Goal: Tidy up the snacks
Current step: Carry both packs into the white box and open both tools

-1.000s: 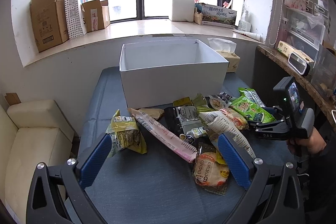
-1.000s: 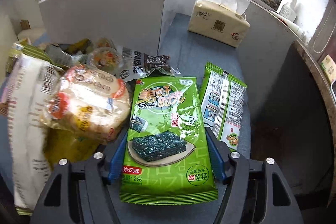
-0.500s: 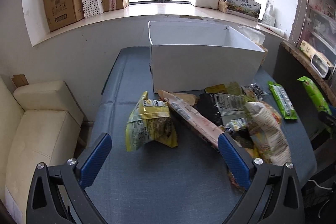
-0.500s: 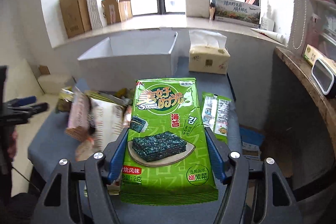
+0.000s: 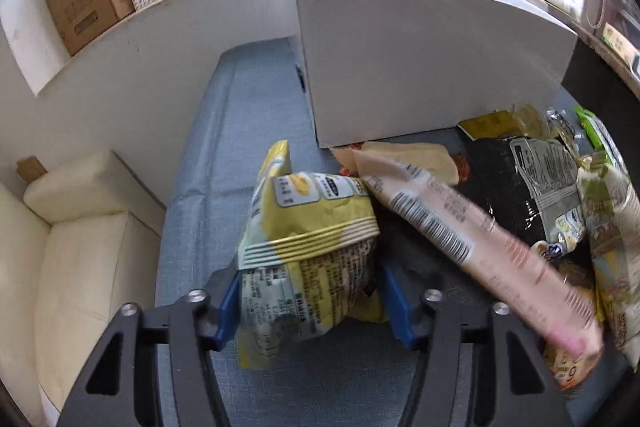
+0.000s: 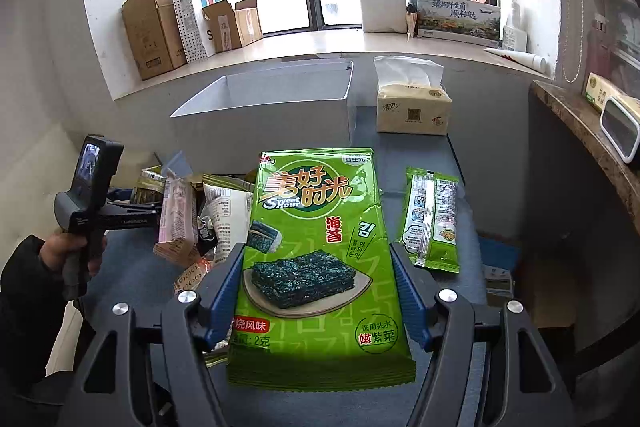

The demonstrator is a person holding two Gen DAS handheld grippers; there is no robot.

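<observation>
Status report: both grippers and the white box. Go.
Left gripper just closing around yellow snack bag. Right gripper shut on green seaweed pack. White box open, path unobstructed.

Open strip: bare blue-grey cloth bench runs free along the left of the left wrist view, up to the white wall.
Blocked upper centre: tall white cardboard box stands across the way.
Blocked right: heap of snack packets, long pink wrapper lying slantwise over a black bag.
Box mouth: open top, unobstructed in the right wrist view.
Right side: tissue pack just beside the box; narrow green packet lies flat on the bench below it.
</observation>
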